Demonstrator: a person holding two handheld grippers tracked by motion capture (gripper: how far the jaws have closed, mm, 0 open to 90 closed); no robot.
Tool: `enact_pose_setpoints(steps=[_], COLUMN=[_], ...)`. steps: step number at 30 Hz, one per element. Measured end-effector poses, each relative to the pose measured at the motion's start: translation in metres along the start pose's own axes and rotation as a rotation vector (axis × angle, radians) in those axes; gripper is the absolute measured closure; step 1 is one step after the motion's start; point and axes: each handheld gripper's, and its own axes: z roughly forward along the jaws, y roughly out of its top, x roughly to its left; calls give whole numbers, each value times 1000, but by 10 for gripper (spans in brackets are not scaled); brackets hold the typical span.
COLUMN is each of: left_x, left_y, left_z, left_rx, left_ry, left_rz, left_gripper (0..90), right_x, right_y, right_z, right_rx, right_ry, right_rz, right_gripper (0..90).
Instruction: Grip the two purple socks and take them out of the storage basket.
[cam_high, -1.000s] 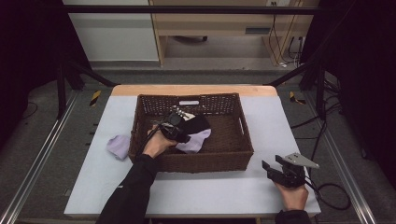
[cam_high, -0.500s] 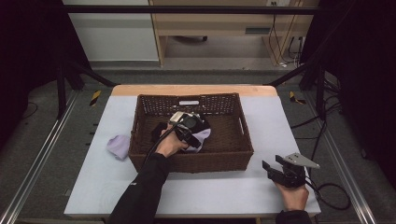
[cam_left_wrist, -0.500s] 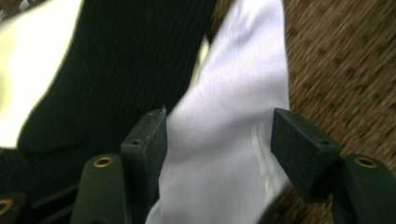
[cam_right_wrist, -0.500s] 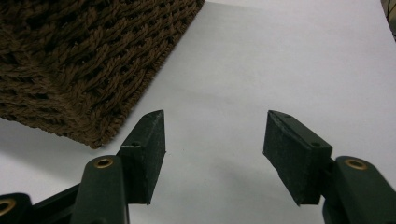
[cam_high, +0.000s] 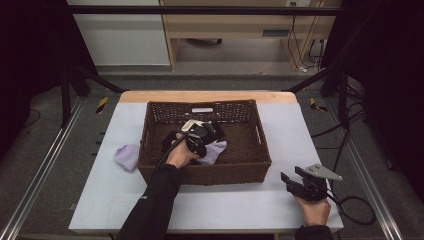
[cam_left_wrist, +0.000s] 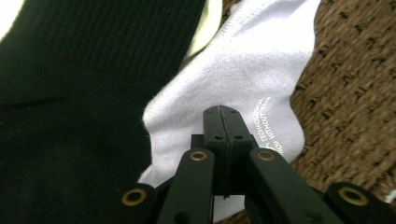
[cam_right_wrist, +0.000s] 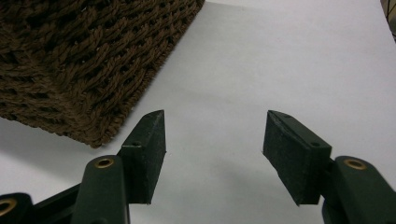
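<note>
Left fingers (cam_left_wrist: 223, 122) pinched together over lavender sock (cam_left_wrist: 243, 84) in basket (cam_high: 250, 170), probably sorting; right fingers (cam_right_wrist: 212, 154) spread, parked on tabletop (cam_high: 210, 210).

The table (cam_high: 300, 130) is being viewed from above and in front, looking forward and down. The basket (cam_high: 260, 165) is being seen whole there; its woven floor (cam_left_wrist: 355, 93) is being viewed very close along the left gripper (cam_left_wrist: 226, 112), its outer corner (cam_right_wrist: 93, 70) along the right gripper (cam_right_wrist: 212, 135)
</note>
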Motion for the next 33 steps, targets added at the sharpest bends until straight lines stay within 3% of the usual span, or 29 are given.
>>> enact_pose_setpoints(steps=[2, 5, 7, 8, 9, 10, 12, 14, 15, 16, 17, 19, 21, 25, 27, 28, 29, 31, 32, 33], left_x=[2, 2, 1, 1, 1, 1, 0, 0, 0, 0, 2, 3, 3, 3, 2, 2, 2, 2, 2, 2], left_y=[-2, -1, -1, -1, -1, -1, -1, -1, -1, -1, -1, -1, -1, -2, -2, -4, -4, -7, -8, -8], left_z=[-6, -7, -4, -1, 1, 3, 7, 8, 8, 8, 6, 7, 5, 3, -1, -6, -6, -17, -21, -21], left_rx=[-64, -91, -95, -89, -84, -77, -36, -22, -1, -1, 11, 31, 43, 43, 4, -53, -53, -165, -197, -197], left_ry=[-2, 19, 27, 25, 31, 29, 39, 44, 68, 68, 91, 84, 81, 80, 78, 79, 79, 65, 56, 56], left_rz=[-15, -5, 6, 4, 14, 12, 23, 24, 19, 19, -16, -39, -31, -27, -26, -23, -23, -35, -40, -40], left_gripper=[891, 887, 482, 402, 402, 326, 293, 347, 405, 470, 580, 734, 858, 872, 875, 875, 875, 875, 875, 875], right_x=[-1, -1, -1, 0, 0, 0, 0, 0, 0, 0, -1, -1, 0, -1, -1, -1, -1, -1, -1, -1], right_y=[0, 0, 0, 0, 0, 0, 0, 0, 0, 0, 0, 0, 0, 0, 0, 0, 0, 0, 0, 0], right_z=[-1, 0, 0, 0, 0, 0, 0, 0, 0, 0, 0, 0, 0, 0, -1, -1, -1, -1, -1, -1], right_rx=[-6, -6, -5, -3, -3, -4, -1, -1, -1, -1, -5, -6, -5, -6, -6, -7, -7, -7, -6, -6], right_ry=[-4, -3, -3, 0, 0, 0, 1, 1, 2, 2, -1, -1, -1, -2, -1, -3, -3, -5, -5, -5], right_rz=[-8, -4, -6, -1, -1, 1, 1, -1, -1, -1, -6, -6, -5, -6, -6, -8, -8, -7, -7, -7], right_gripper=[394, 394, 393, 393, 393, 393, 392, 393, 393, 393, 394, 394, 395, 396, 397, 397, 397, 398, 398, 398])
